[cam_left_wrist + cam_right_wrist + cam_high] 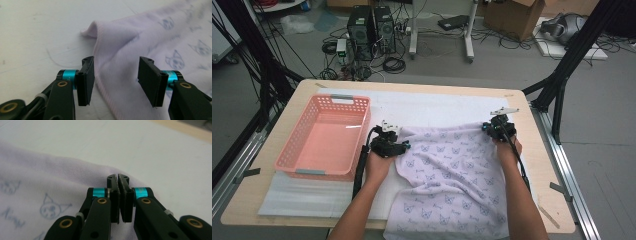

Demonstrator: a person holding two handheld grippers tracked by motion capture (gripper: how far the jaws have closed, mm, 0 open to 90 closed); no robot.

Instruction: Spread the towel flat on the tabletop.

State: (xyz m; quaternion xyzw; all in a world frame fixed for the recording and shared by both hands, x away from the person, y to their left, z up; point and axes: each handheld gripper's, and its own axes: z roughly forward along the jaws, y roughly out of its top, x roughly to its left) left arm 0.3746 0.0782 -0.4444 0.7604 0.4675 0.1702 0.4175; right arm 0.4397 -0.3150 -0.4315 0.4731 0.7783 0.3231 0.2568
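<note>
Towel (452,170), lilac with cat prints, lies spread right of the pink basket (326,135), near edge hanging off the table (262,200). Right gripper (121,182) at the far right corner, jaws together, seemingly pinching the hem. Left gripper (115,80) at the far left corner, jaws apart, cloth between them, unclamped. Risk: if the left lifts before closing, that corner slips and the towel drags lopsided toward the basket.
</note>
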